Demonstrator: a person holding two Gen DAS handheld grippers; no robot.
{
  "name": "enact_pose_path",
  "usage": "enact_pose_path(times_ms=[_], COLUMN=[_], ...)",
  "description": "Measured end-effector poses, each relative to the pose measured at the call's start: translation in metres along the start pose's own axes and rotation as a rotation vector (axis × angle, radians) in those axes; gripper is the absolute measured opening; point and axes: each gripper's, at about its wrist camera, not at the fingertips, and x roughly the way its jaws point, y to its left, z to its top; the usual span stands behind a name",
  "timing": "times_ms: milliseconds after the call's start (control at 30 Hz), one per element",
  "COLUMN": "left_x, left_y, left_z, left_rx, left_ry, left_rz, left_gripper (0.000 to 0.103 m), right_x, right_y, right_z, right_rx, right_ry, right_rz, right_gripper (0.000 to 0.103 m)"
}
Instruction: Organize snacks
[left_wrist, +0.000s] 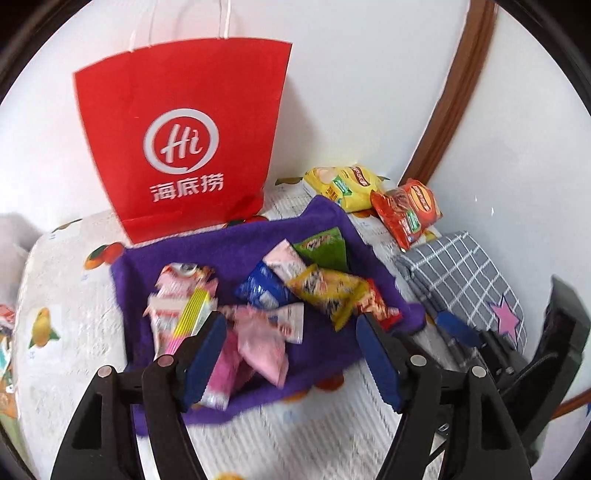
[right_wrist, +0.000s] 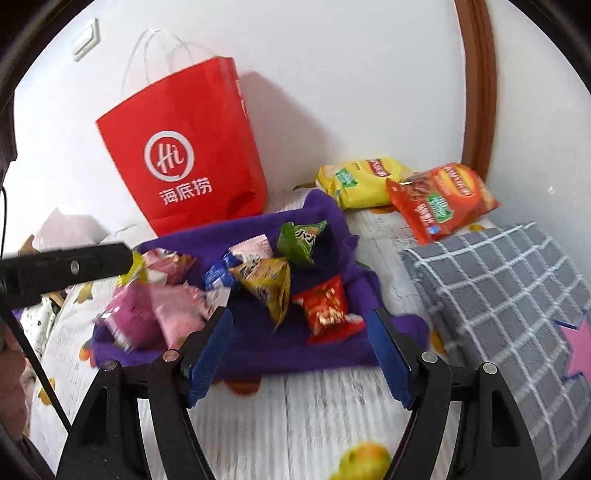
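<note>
A purple cloth (left_wrist: 325, 229) (right_wrist: 332, 218) lies on the table with several small snack packets on it: pink ones (left_wrist: 258, 339) (right_wrist: 173, 310), a blue one (left_wrist: 262, 288), a yellow one (left_wrist: 328, 288) (right_wrist: 269, 280), a green one (left_wrist: 325, 247) (right_wrist: 299, 240) and a red one (right_wrist: 325, 306). My left gripper (left_wrist: 291, 325) hangs open above the cloth's near edge, nothing between its blue pads. My right gripper (right_wrist: 301, 319) is open too, over the near edge, empty. Its tips show at the right of the left wrist view.
A red paper bag (left_wrist: 184, 140) (right_wrist: 184, 162) stands behind the cloth against the white wall. A yellow bag (left_wrist: 343, 184) (right_wrist: 362, 177) and an orange bag (left_wrist: 410, 210) (right_wrist: 439, 199) of chips lie at the back right. A grey checked cloth (left_wrist: 465, 273) (right_wrist: 506, 295) sits to the right.
</note>
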Motion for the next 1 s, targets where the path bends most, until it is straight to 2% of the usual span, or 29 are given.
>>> enact_pose_path(times_ms=[33,133,233,333,433,500,567,633,767,1000], left_x=[-0.006,-0.028,-0.051,-0.072,-0.093,-0.108,-0.123,-0.138,-0.162,-0.182], left_y=[-0.001,-0.002,-0.004,-0.006,-0.011,-0.018,-0.021,-0.025,-0.031,-0.034], left_z=[-0.006,-0.027,-0.049,-0.069,-0.088,-0.102,-0.113,-0.124,-0.139,-0.153], left_rx=[0.000,0.006,0.005,-0.003,0.000,0.023,0.028,0.037,0.040,0.002], left_ry=[-0.002,0.003,-0.008,-0.029,-0.058,-0.073,-0.094,-0.120,-0.158,-0.174], left_rz=[0.004,0.026,0.053,0.070,0.116,0.135,0.146,0.149,0.178,0.164], left_gripper=[0.072,0.077,0.078,0.083,0.084,0.085,0.089,0.095,0.096,0.096], right_x=[-0.010,-0.042,-0.071,-0.096,-0.124,-0.139,-0.157,-0.173,-0.195,-0.219], right_y=[0.002,0.007,0.014,0.020,0.026,0.028,0.031,0.033,0.036,0.040], right_z=[-0.002,-0.009,-0.017,-0.027,-0.039,-0.045,-0.054,-0.062,-0.075,-0.091], right_rx=[-0.003,0.000,-0.017,-0.012,-0.012,-0.012,-0.013,-0.025,-0.033,-0.029], right_ry=[-0.001,0.006,0.026,0.043,0.032,0.023,-0.002,-0.024,-0.018,-0.015], right_rz=[-0.025,-0.057,-0.065,-0.084,-0.108,-0.116,-0.121,-0.132,-0.147,-0.146], right_gripper=[0.075,0.086,0.087,0.087,0.087,0.091,0.102,0.103,0.103,0.103])
